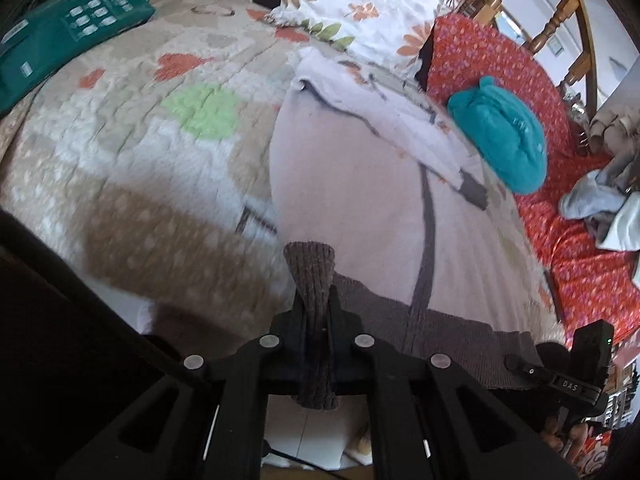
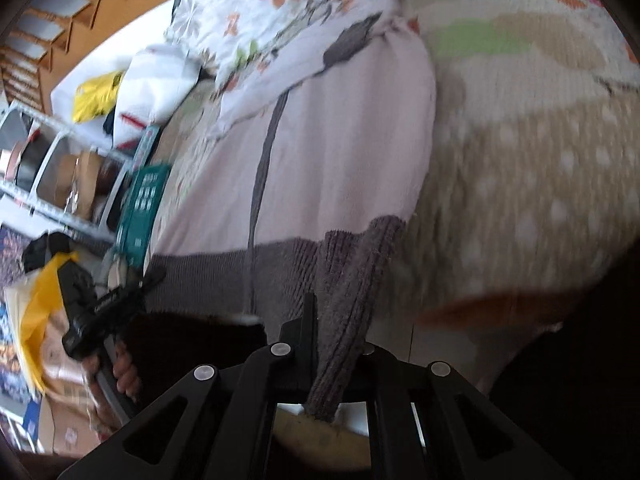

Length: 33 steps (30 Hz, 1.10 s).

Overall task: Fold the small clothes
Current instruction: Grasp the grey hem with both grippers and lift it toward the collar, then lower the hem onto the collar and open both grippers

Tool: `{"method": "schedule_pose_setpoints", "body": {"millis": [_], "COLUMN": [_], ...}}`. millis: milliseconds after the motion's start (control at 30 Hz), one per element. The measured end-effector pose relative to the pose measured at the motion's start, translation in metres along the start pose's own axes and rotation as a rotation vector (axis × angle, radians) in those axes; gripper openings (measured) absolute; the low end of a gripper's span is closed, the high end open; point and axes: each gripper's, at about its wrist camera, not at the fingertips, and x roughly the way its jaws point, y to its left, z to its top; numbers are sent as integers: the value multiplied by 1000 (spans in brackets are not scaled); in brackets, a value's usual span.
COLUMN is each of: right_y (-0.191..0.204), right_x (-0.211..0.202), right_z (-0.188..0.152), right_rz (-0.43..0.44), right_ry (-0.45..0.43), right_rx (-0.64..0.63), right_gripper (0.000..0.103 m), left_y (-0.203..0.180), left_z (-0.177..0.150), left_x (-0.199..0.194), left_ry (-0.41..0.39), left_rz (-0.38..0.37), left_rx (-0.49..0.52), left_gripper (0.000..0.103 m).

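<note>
Nearest our cameras, the grey ribbed hem (image 1: 316,300) of the pale pink sweater (image 1: 344,200) is bunched between the jaws of both tools: our left gripper (image 1: 316,320) is clamped on one corner of the hem, and our right gripper (image 2: 340,344) is clamped on the other corner. Between the two grips we see the hem stretched at the near edge of the bed, while the sweater's body lies spread over the patterned quilt (image 1: 120,152), a grey stripe (image 1: 426,248) running up its middle and one sleeve (image 1: 400,128) folded across the top. Beyond the sweater we see a teal garment (image 1: 500,136) on a red floral cloth (image 1: 580,272), a floral pillow (image 1: 360,4), and a green package (image 1: 68,28) at the far left.
</note>
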Motion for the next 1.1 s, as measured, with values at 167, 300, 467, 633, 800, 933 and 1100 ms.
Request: {"method": "schedule_pose_setpoints", "body": {"millis": [167, 300, 467, 633, 800, 933, 1100], "right_y": [12, 44, 68, 66, 50, 25, -7], "right_x": [-5, -15, -11, 13, 45, 69, 86], "right_z": [17, 59, 138, 202, 257, 291, 327], "right_rz": [-3, -30, -74, -127, -163, -169, -153], "right_ry": [-13, -79, -186, -223, -223, -224, -251], "right_rx": [-37, -138, -175, -158, -115, -86, -34], "right_gripper": [4, 4, 4, 4, 4, 5, 8], "left_y": [12, -2, -20, -36, -40, -35, -31], "left_z": [18, 70, 144, 203, 248, 276, 297], "left_x": [3, 5, 30, 65, 111, 154, 187], "left_ry": [9, -76, -138, -166, -142, -100, -64], "left_rz": [-3, 15, 20, 38, 61, 52, 46], "left_rx": [-49, -11, -24, -20, -40, -66, -119], "left_gripper": [7, 7, 7, 7, 7, 8, 13]}}
